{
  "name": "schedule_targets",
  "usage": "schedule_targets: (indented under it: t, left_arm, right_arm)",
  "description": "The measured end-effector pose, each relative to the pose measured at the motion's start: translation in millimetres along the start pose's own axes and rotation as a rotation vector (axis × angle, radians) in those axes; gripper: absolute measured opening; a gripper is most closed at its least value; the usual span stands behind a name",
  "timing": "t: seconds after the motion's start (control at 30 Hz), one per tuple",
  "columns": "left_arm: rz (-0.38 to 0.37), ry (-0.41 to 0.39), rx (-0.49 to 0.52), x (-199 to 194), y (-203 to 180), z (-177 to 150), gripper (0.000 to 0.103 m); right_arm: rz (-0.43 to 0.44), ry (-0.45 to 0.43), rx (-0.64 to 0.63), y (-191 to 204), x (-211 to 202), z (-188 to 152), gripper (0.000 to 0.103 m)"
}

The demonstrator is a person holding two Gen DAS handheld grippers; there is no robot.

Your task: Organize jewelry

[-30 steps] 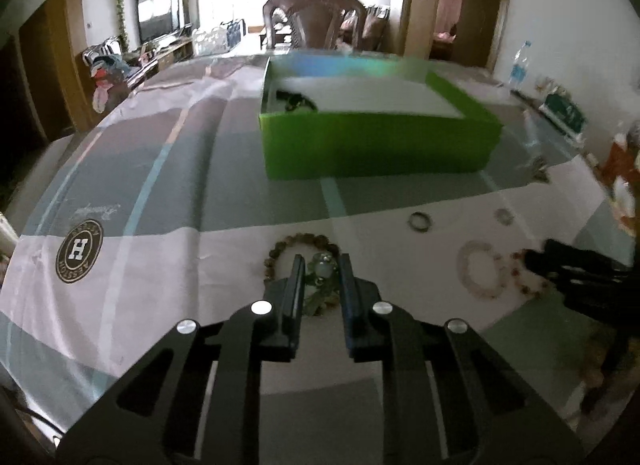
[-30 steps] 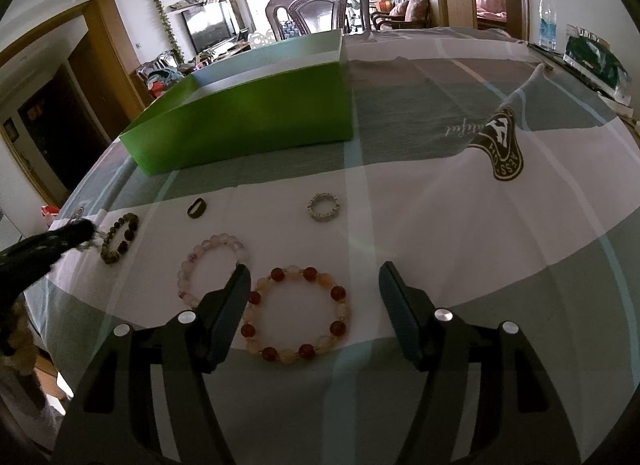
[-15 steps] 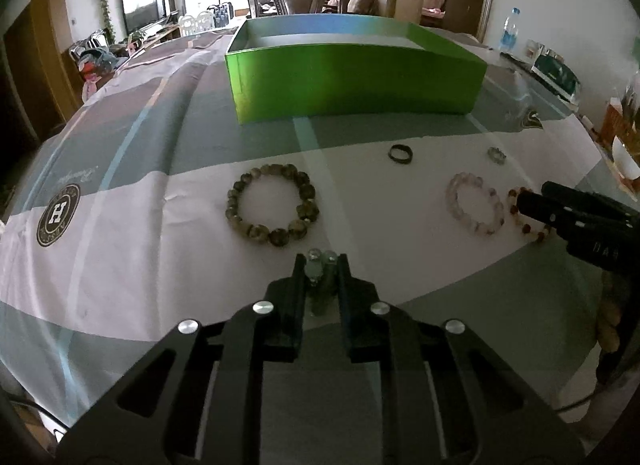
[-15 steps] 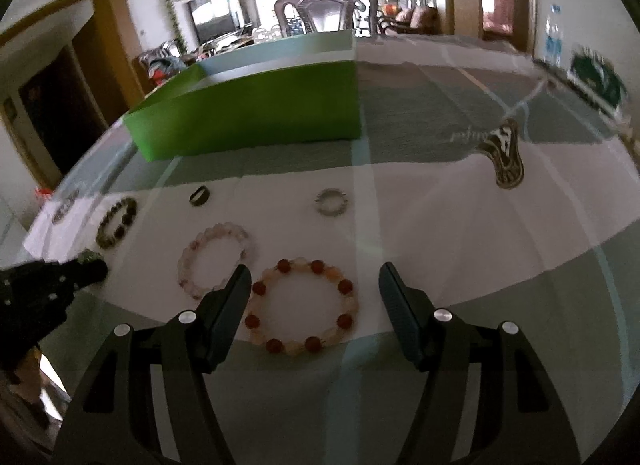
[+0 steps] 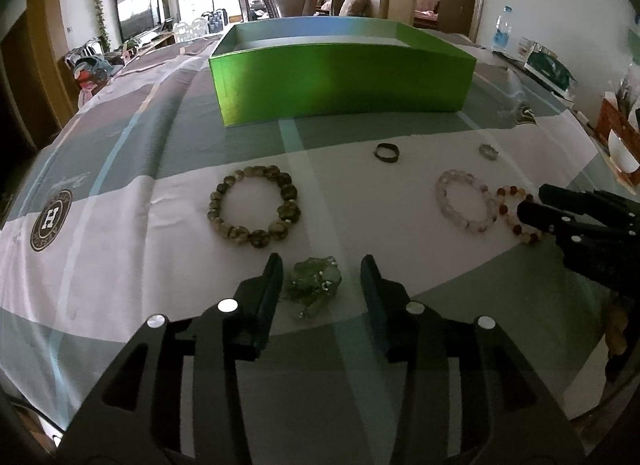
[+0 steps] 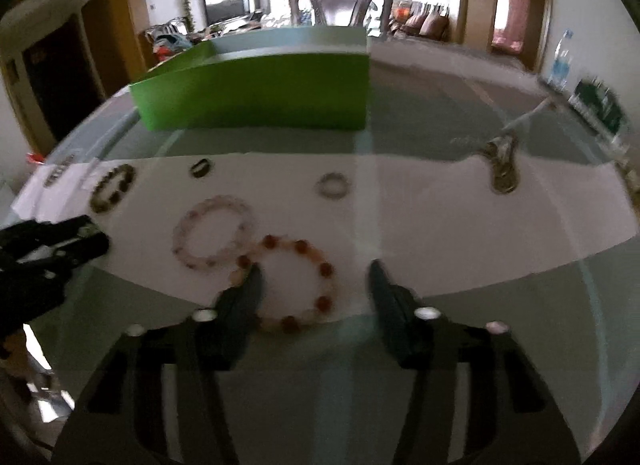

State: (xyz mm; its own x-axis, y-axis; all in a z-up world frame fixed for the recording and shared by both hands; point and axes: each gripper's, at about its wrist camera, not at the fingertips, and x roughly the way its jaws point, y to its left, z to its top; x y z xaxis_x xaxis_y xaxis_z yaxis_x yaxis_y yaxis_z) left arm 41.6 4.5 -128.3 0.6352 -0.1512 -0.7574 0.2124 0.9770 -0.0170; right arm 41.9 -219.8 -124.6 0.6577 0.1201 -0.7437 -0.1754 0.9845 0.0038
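Counting three bracelets [image 5: 253, 212], two rings [image 5: 387, 152]

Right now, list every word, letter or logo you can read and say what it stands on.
"H": in the round dark emblem printed on the checked tablecloth.
Cursive script above the emblem: too blurred to read.
Second emblem near the green cardboard box: unreadable.
Water bottle label: too small.

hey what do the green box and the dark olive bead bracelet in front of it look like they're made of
Green box: probably cardboard with a smooth satin coating; thin flat walls, sharp folded corners, a soft sheen.
Dark olive bracelet: looks like polished stone beads, possibly glass; round, mottled, with small glossy highlights. The look alone cannot settle which.
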Motion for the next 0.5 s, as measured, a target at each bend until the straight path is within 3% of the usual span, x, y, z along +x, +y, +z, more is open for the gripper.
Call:
schedule_targets:
  t: [0.13, 0.5]
  left_arm:
    - [0.005, 0.0, 0.008, 1, -3, 0, 0.047]
    - [0.03, -0.012, -0.023, 1, -6, 0, 0.047]
  right_arm:
    - [-0.003, -0.023, -0.024, 9, 1, 0, 0.033]
    - [-0.002, -0.03, -0.024, 8, 2, 0, 0.032]
